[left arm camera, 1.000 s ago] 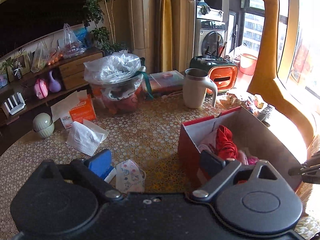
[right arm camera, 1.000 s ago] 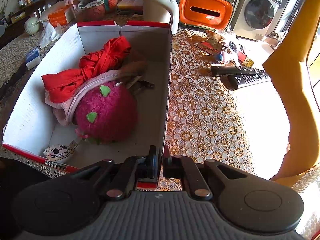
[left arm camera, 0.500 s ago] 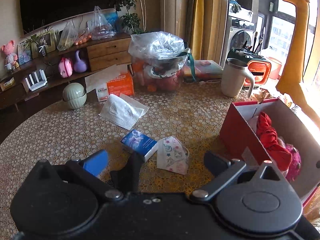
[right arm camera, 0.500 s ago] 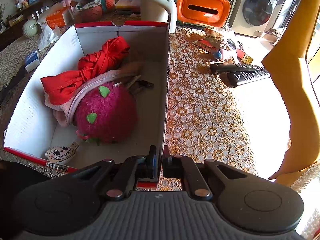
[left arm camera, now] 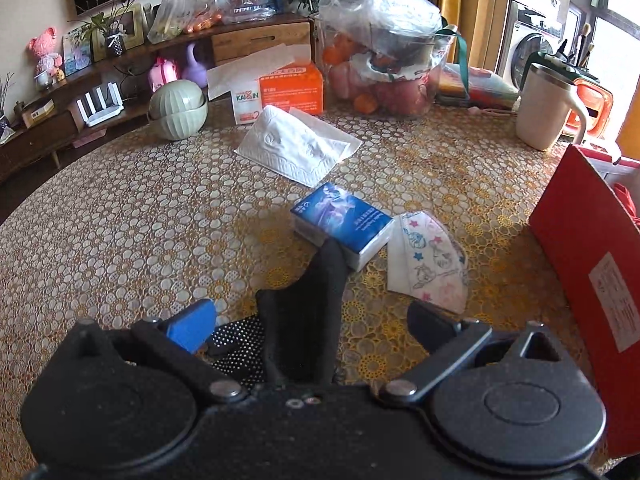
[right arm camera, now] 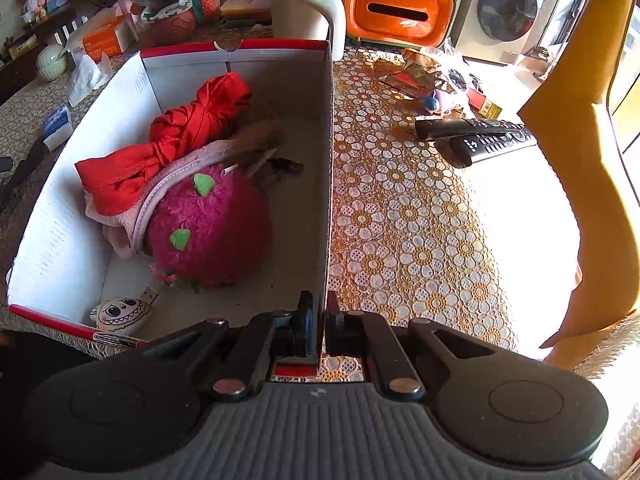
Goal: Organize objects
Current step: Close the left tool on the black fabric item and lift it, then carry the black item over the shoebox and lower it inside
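My left gripper (left arm camera: 308, 320) is open, low over the table. A black glove (left arm camera: 306, 308) lies between its fingers, its tip touching a blue tissue pack (left arm camera: 342, 224). A printed face mask (left arm camera: 430, 262) lies right of the pack. The red cardboard box (left arm camera: 592, 240) stands at the right. My right gripper (right arm camera: 318, 320) is shut on the box's near right wall (right arm camera: 329, 184). Inside the box lie a red folded umbrella (right arm camera: 180, 140), a pink plush ball (right arm camera: 212, 224) and a small grinning toy (right arm camera: 120, 314).
White tissues (left arm camera: 298, 146), an orange tissue box (left arm camera: 280, 90), a green ribbed jar (left arm camera: 178, 110), a bag-covered fruit bowl (left arm camera: 384, 68) and a cream mug (left arm camera: 546, 106) stand behind. Two remotes (right arm camera: 476, 140) and an orange case (right arm camera: 400, 12) lie right of the box.
My left gripper has swung left and down, away from the box, toward the glove, tissue pack and mask. My right gripper has stayed clamped on the box wall.
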Motion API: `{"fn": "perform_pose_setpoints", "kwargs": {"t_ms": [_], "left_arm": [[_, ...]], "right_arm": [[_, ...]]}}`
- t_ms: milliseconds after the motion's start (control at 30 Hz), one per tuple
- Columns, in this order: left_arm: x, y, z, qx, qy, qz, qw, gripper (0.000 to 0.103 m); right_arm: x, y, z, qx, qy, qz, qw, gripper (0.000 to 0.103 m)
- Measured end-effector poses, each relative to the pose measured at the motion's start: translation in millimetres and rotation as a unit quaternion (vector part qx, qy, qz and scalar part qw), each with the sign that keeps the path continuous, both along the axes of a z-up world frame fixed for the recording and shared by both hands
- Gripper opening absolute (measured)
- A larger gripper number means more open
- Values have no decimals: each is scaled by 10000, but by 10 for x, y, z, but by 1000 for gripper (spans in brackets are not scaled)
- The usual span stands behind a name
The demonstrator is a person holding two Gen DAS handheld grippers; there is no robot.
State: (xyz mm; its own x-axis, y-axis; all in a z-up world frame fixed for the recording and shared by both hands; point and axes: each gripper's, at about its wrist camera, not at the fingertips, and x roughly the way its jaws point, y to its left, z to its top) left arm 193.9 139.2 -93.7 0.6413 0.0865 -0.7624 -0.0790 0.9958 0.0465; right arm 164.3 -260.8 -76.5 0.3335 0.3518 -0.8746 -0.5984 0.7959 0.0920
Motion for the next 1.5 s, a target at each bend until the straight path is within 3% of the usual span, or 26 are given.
{"fn": "perform_pose_setpoints", "kwargs": {"t_ms": [167,467,600,767,933,1233,1500], "left_arm": [[122,35,-160,-54,142,105,9998,99],[207,98,-315,-17,397,273,9988,74],[199,142,-307,-104,413,243,9988,54],[182,191,-232,-349,363,233,9985,37],[160,195,-170,-423,405,126,9982,6],[0,252,51,-554,155,106,9983,2],[-274,243,544,-629,-206,-66,9978,2]], "right_arm": [[2,9,-9,-14,16,1,10000,5],[15,4,-25,-6,52,15,10000,5],[12,8,-38,-14,69,13,10000,5],[10,9,-40,-12,68,11,10000,5],[13,8,-41,3,67,0,10000,5],[19,9,-31,22,51,19,10000,5],[15,0,-12,94,8,24,10000,5]]}}
